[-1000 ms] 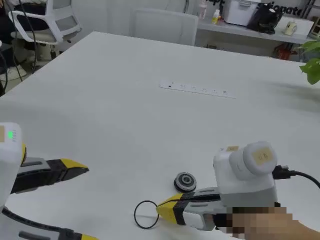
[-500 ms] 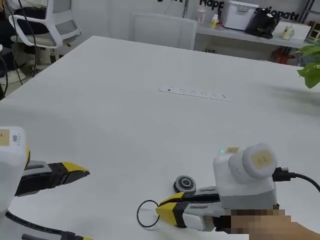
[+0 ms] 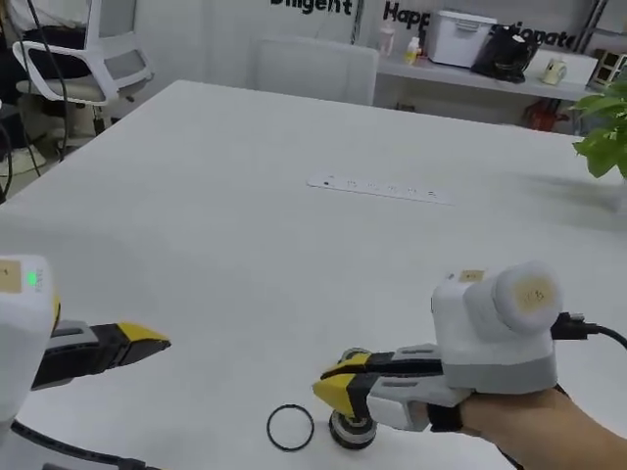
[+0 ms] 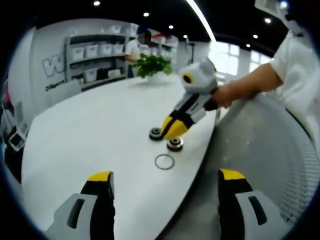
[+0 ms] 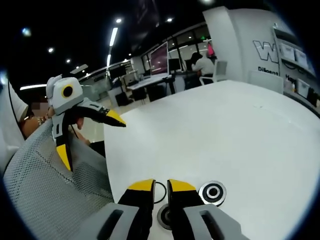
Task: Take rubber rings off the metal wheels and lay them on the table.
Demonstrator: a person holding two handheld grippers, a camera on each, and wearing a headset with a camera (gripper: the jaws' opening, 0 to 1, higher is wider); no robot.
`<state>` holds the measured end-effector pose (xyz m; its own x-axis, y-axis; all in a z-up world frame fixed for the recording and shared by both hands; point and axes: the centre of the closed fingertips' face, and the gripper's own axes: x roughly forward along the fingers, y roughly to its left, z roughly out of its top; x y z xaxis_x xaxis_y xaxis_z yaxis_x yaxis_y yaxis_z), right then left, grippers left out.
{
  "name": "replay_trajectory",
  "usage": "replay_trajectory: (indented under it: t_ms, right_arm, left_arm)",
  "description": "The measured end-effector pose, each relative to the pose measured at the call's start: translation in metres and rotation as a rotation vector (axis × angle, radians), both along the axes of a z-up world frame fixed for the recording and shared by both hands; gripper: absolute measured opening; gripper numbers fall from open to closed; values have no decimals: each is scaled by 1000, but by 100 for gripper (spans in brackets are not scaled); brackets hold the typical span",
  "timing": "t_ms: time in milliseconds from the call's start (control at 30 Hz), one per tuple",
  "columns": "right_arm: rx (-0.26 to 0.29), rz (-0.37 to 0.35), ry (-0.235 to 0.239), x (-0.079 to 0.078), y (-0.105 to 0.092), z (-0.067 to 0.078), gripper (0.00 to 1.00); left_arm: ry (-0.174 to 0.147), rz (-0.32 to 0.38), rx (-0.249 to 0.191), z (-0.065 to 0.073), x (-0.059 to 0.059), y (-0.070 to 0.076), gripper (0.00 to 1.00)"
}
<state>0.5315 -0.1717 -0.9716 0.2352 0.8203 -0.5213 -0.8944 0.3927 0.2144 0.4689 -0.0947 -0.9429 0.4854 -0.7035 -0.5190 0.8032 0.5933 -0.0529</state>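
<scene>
A thin black rubber ring (image 3: 290,427) lies flat on the white table (image 3: 294,245) near its front edge, free of both grippers. Just right of it stands a metal wheel (image 3: 351,431), under my right gripper (image 3: 328,387), whose jaws are shut with nothing between them. A second wheel (image 3: 353,354) peeks out behind that gripper. In the right gripper view one wheel (image 5: 212,191) sits right of the jaws and the other (image 5: 164,216) below them. My left gripper (image 4: 165,176) stands wide open and looks at the ring (image 4: 164,161) and both wheels (image 4: 175,144).
A white power strip (image 3: 377,188) lies at the table's middle. A potted plant (image 3: 602,137) stands at the far right. Office chairs (image 3: 98,59) and a shelf with boxes (image 3: 470,39) are beyond the table. The table edge runs close by the ring.
My right gripper has drawn back to the right, off the ring, which now lies free on the table. A second wheel shows under it. The left gripper has hardly moved.
</scene>
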Motion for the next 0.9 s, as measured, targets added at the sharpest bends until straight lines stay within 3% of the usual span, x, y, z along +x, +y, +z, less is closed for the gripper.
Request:
replay_trajectory:
  t_ms: [567, 667, 900]
  right_arm:
    - [52, -123, -98, 32, -30, 37, 10]
    - [65, -147, -85, 37, -37, 40, 11]
    - [38, -148, -71, 37, -46, 37, 12]
  left_arm:
    - [-6, 29, -6, 1, 3, 3, 86]
    - [-9, 35, -6, 1, 4, 4, 86]
    - [-27, 43, -21, 6, 7, 3, 86]
